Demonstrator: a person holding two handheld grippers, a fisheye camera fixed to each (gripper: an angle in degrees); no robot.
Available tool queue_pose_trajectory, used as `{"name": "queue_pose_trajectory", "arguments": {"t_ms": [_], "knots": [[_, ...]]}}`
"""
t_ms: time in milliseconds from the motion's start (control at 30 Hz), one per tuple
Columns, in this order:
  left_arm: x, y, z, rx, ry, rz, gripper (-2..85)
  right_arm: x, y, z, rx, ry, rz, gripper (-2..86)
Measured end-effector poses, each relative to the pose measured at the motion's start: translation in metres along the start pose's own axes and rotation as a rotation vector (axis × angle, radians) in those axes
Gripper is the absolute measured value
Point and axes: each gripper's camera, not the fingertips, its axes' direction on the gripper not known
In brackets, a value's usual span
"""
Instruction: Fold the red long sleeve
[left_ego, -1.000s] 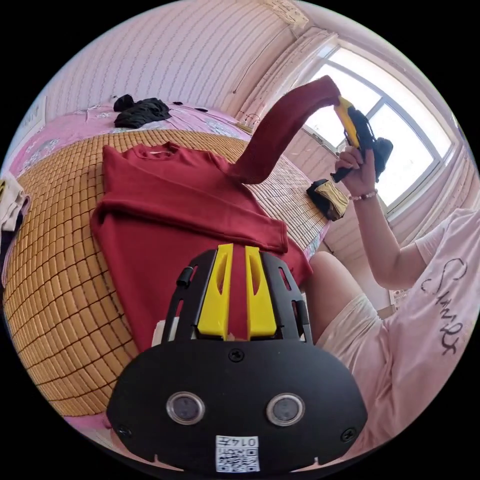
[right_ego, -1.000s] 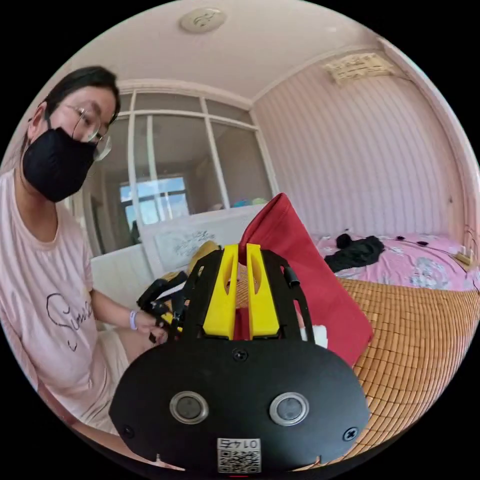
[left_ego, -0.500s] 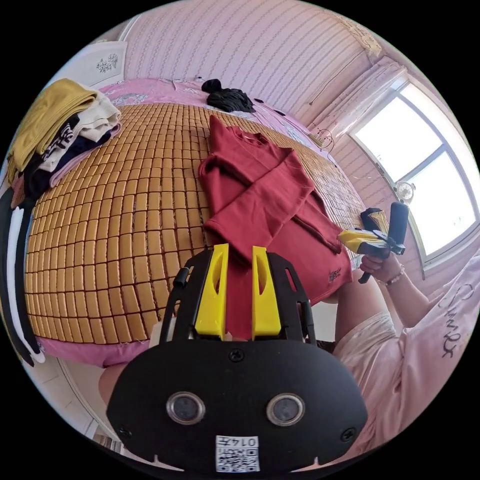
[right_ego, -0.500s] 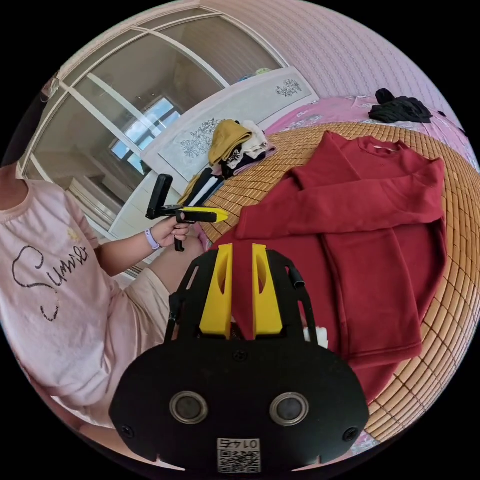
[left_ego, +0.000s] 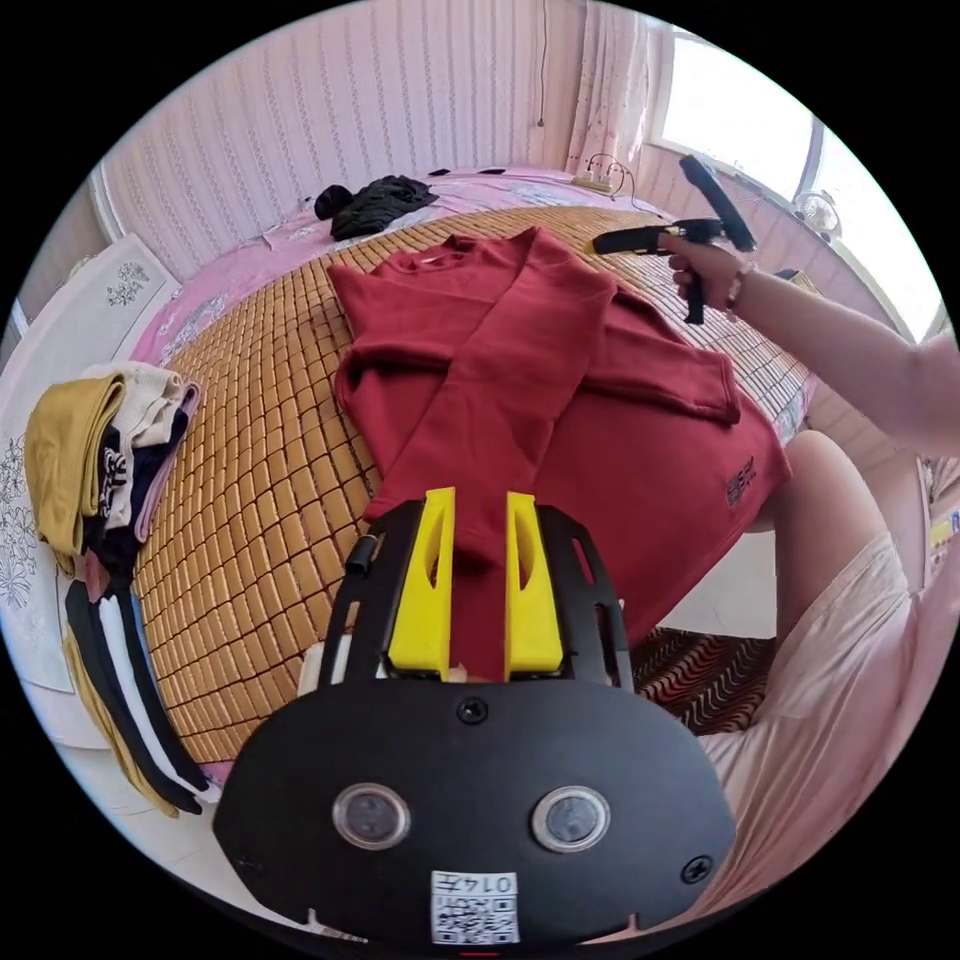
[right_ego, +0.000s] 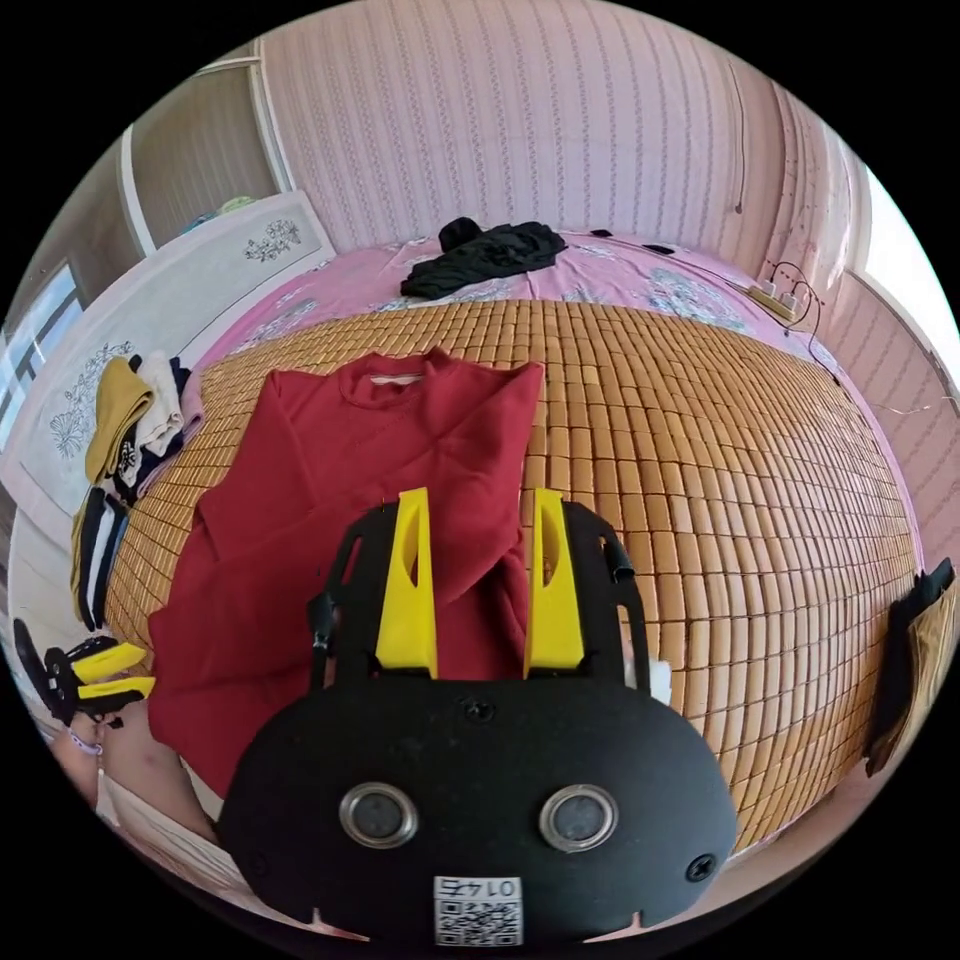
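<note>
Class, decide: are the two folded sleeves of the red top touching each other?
Touching. In the left gripper view, one sleeve lies diagonally over the other sleeve, crossing on the red top with no gap.

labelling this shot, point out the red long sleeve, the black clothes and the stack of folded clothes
red long sleeve (left_ego: 650, 470), left gripper view, lower body panel
black clothes (right_ego: 490, 255), right gripper view, middle of heap
stack of folded clothes (left_ego: 75, 455), left gripper view, yellow garment

The red long-sleeve top (left_ego: 560, 400) lies flat on the woven bamboo mat (left_ego: 270, 480), both sleeves crossed over its chest. The left gripper (left_ego: 478, 520), yellow jaws slightly parted, hangs over the lower sleeve's cuff, gripping nothing. Across the garment, a hand (left_ego: 705, 270) holds the right gripper (left_ego: 600, 243) over the mat.
</note>
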Motion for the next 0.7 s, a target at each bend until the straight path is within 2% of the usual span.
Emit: {"name": "queue_pose_trajectory", "arguments": {"t_ms": [100,233,300,367,467,567,600,700], "knots": [[0.01,0.0,0.023,-0.133,0.021,0.038,8.1,0.018,-0.012,0.04,-0.191,-0.041,0.019,10.6],[0.015,0.003,0.026,-0.125,-0.075,0.078,3.0,0.044,-0.017,0.035,-0.128,-0.153,0.054,6.0],[0.017,-0.003,0.016,-0.119,-0.079,0.076,1.3,0.067,-0.018,0.029,-0.088,-0.258,0.152,5.2],[0.021,-0.007,0.0,-0.04,-0.091,0.1,0.9,0.102,-0.016,0.027,-0.032,-0.36,0.303,4.5],[0.025,-0.013,-0.006,-0.001,-0.106,0.158,1.9,0.13,-0.012,0.036,-0.023,-0.359,0.39,4.2],[0.003,-0.011,0.012,-0.126,0.033,0.094,5.3,0.141,-0.019,0.037,-0.04,-0.246,0.383,4.6],[-0.008,-0.01,0.009,-0.126,0.104,0.055,6.0,0.143,-0.022,0.036,-0.04,-0.241,0.373,4.9],[-0.034,-0.011,-0.017,-0.019,0.152,0.026,6.4,0.15,-0.039,0.03,-0.017,-0.254,0.274,6.7]]}}
